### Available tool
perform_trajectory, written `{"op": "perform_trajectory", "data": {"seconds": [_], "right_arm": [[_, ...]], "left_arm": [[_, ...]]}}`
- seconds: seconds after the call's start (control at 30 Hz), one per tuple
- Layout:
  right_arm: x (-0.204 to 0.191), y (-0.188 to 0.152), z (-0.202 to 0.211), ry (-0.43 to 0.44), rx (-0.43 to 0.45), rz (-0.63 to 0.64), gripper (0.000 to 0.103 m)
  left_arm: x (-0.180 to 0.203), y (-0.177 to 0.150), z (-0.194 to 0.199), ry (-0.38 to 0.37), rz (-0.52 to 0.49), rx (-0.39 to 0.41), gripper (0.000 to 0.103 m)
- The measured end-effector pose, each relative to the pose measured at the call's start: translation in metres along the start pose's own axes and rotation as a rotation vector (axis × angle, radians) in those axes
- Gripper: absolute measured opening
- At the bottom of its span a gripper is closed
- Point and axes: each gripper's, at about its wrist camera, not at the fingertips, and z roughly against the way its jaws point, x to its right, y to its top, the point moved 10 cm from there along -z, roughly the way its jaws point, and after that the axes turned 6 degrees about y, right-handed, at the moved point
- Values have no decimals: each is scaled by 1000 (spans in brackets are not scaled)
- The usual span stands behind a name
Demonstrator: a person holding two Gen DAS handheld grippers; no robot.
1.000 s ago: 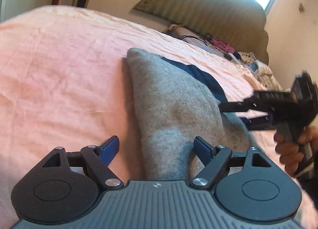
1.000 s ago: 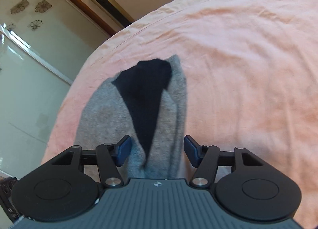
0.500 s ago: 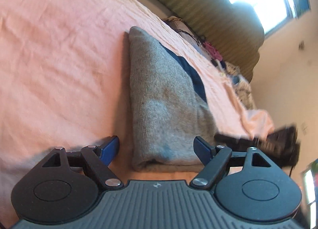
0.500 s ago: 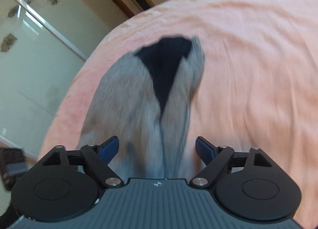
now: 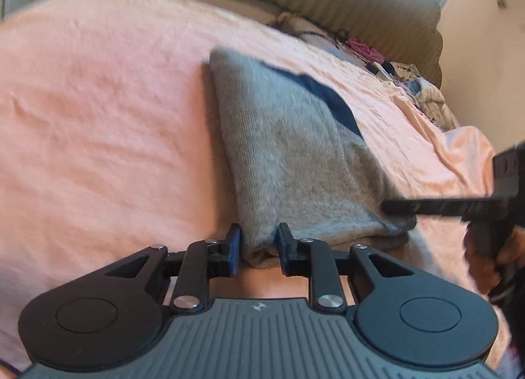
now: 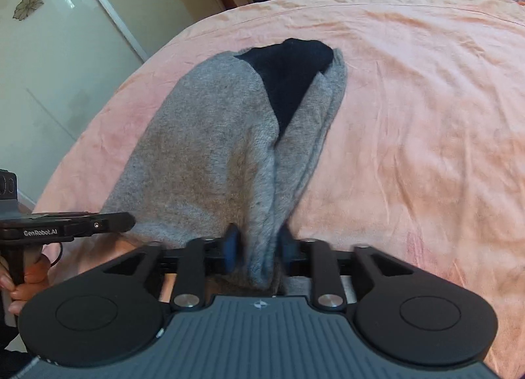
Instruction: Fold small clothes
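Observation:
A grey knitted garment (image 5: 295,155) with a dark navy patch (image 5: 331,100) lies folded on the pink bed sheet (image 5: 98,136). My left gripper (image 5: 257,247) is shut on its near left corner. My right gripper (image 6: 259,247) is shut on the near right corner, where the cloth bunches between the blue pads. The garment (image 6: 210,162) stretches away from it, the navy patch (image 6: 288,73) at the far end. Each gripper shows in the other's view, the right one (image 5: 400,208) at the garment's right edge and the left one (image 6: 128,221) at its left edge.
The pink sheet (image 6: 426,116) covers the whole bed. An olive headboard (image 5: 344,1) and a pile of mixed clothes (image 5: 393,70) are at the far end. A glass wardrobe door with flower decals (image 6: 65,34) stands beyond the bed's left side.
Both grippers were open around the garment's near edge. Now both have shut on its near corners, and the cloth bunches between the pads.

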Motion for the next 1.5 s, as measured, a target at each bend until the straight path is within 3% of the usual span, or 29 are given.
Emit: {"op": "perform_trajectory", "data": {"seconds": [0.03,0.07,0.17,0.27,0.33,0.37,0.43,0.5,0.6,0.73,0.8,0.87,0.93,0.97,1.03,1.13,1.17,1.23,1.27,1.33,1.4,1.5], "right_arm": [[1,8,7,-5,30,-21,62],[1,18,18,-19,95,-27,71],[1,60,35,-23,248,-61,71],[-1,100,14,-1,296,-108,71],[-6,113,-13,9,258,-107,71],[-8,115,-30,-5,221,-82,70],[1,108,-65,-86,111,-27,69],[8,105,-74,-142,131,91,70],[11,107,-72,-131,123,65,70],[-2,106,-58,-192,118,51,67],[-21,101,-45,-141,149,64,68],[-28,87,-43,-77,133,43,78],[-15,70,-55,-108,82,58,77],[-13,67,-53,-109,115,92,74],[-12,67,-41,-117,137,33,67],[-33,66,-15,-71,211,18,66],[-38,61,-14,-32,207,17,68],[-29,42,-32,-24,112,-6,69],[-21,36,-37,-16,111,-5,59],[-16,35,-25,6,149,-61,53],[-21,35,-6,13,172,-103,57],[-32,26,25,16,229,-60,74]], "left_arm": [[2,6,8,23,-31,44,27],[6,14,16,47,-67,97,31],[32,26,15,64,-165,171,57],[57,22,-16,88,-264,175,58],[58,9,-43,124,-293,129,58],[58,5,-47,143,-313,169,61],[60,-2,-46,148,-358,207,64],[59,-1,-45,139,-345,208,65],[59,0,-44,113,-339,202,73],[56,-1,-46,98,-332,201,77],[55,0,-45,87,-320,201,79],[55,0,-45,78,-315,200,81],[57,0,-45,80,-322,199,81],[57,0,-46,82,-324,199,81],[55,0,-46,83,-319,201,81],[56,0,-46,80,-317,199,83],[57,-1,-46,82,-320,199,84],[58,-1,-46,89,-329,198,84],[58,-1,-45,94,-330,201,84],[53,-1,-34,138,-314,239,84],[45,-5,-15,133,-272,267,84],[33,-15,-1,126,-227,251,84]]}}
